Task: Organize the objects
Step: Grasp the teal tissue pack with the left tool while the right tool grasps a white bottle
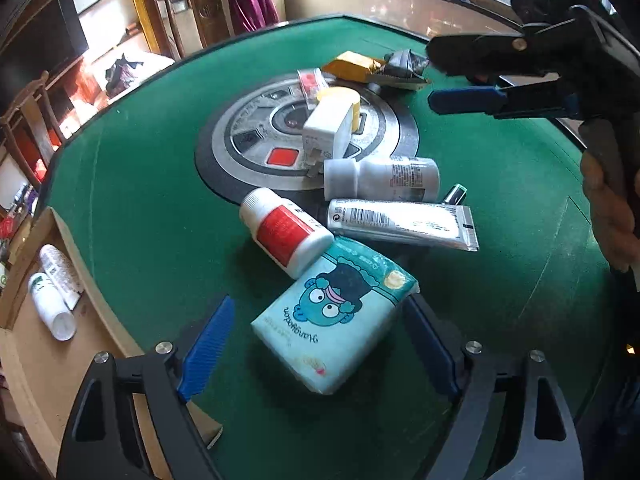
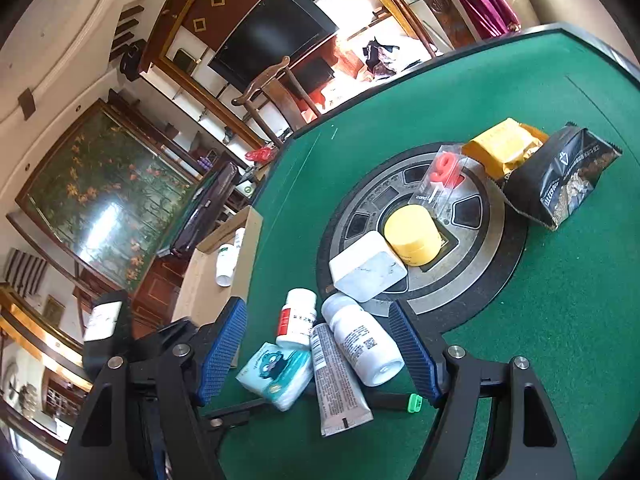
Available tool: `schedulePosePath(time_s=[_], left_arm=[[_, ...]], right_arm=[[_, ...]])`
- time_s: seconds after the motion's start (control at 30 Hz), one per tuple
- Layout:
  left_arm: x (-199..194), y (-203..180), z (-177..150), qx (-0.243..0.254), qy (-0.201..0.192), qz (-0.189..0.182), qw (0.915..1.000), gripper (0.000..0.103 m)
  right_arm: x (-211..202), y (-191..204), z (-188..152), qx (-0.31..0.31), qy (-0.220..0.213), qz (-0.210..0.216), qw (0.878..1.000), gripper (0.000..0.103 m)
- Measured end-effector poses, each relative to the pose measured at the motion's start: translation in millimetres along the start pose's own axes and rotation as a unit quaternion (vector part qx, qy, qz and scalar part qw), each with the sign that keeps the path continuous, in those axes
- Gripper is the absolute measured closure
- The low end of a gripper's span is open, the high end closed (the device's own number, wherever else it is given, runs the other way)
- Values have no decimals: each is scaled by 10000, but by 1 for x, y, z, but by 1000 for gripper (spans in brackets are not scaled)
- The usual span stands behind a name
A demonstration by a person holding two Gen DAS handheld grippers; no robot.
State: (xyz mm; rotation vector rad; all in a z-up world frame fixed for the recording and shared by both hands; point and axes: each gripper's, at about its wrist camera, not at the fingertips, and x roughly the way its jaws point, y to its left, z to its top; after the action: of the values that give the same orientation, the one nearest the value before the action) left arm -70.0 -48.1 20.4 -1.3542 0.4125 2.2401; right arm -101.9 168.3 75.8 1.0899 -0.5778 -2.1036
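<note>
Green felt table (image 1: 140,184) with a round metal hub (image 1: 248,148) at its centre; a cardboard box (image 1: 36,320) sits at the table's edge.

Count on the felt:
- 2 white bottles: one with a red label (image 1: 286,236), one plain white (image 1: 380,179), both lying down.
- 1 tube (image 1: 404,224), lying flat, touching the plain bottle.
- 1 tissue pack (image 1: 334,316) with a cartoon face, touching the red-label bottle.
- 1 white block (image 1: 326,132) and 1 yellow jar (image 1: 340,102), on the hub.
- 1 clear candle packet (image 1: 310,82), 1 yellow pouch (image 1: 352,65), 1 dark pouch (image 1: 404,66), at the hub's far side.
- 1 small green-capped item (image 1: 456,193) beside the tube.

In the box: 2 white bottles (image 1: 54,298), lying down.

Left gripper (image 1: 320,348): jaws released and wide, straddling the tissue pack; the pads do not press on it. Right gripper (image 2: 320,354): jaws released, over the tube and plain bottle, gripping nothing.

Left wrist view alone shows the right gripper from the side and a hand (image 1: 612,216) on its handle. Right wrist view alone shows the red "9" in the candle packet (image 2: 444,176), the print on the dark pouch (image 2: 560,180), and a television (image 2: 272,32) and painting (image 2: 104,196) on the wall.
</note>
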Motion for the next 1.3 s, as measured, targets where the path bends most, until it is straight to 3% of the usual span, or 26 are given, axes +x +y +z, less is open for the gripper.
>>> schedulePosePath(time_s=[0.07, 0.1, 0.23, 0.27, 0.33, 0.43, 0.6, 0.67, 0.73, 0.77, 0.93, 1.0, 1.2, 1.3], left_arm=[[15, -2, -1, -46, 250, -161, 9995, 18], [19, -5, -3, -98, 254, -52, 9996, 16], [7, -23, -14, -330, -85, 160, 9993, 19], [5, -27, -16, -410, -134, 289, 9986, 22], [1, -26, -20, -826, -202, 479, 9952, 45], [-8, -10, -23, -1431, -395, 193, 9887, 51], [-10, -5, -25, -1450, -420, -93, 9885, 50], [-10, -8, -26, -1401, -420, -177, 9891, 44], [-11, -10, -25, -1324, -459, -168, 9900, 29], [-14, -10, -27, -1312, -504, -145, 9900, 28], [-19, -8, -24, -1239, -604, -193, 9903, 23], [-15, -11, -19, -1135, -532, -80, 9921, 23], [1, -20, -8, -511, -63, 192, 9985, 23], [10, -18, -10, -536, 102, 312, 9980, 22]], right_arm=[[-3, -3, -2, 13, -34, 22, 10000, 24], [-6, -6, -4, 5, -28, 40, 10000, 24], [0, -2, -8, -102, 212, 90, 9997, 24], [4, 2, -10, -180, 324, 69, 9993, 24], [16, 10, -16, -320, 615, 29, 9976, 24], [23, 15, -18, -555, 651, -294, 9959, 28], [28, 3, -8, -847, 585, -965, 9900, 38], [40, 2, -5, -1098, 758, -1096, 9850, 40], [54, 0, -2, -1391, 890, -1280, 9779, 42], [58, -1, -1, -1504, 918, -1333, 9753, 42], [73, 3, -2, -1990, 1166, -1177, 9659, 46], [72, 3, -5, -2008, 1197, -1114, 9659, 52], [72, 0, -10, -2009, 1503, -1379, 9582, 65], [67, -3, -9, -1956, 1508, -1582, 9560, 66]])
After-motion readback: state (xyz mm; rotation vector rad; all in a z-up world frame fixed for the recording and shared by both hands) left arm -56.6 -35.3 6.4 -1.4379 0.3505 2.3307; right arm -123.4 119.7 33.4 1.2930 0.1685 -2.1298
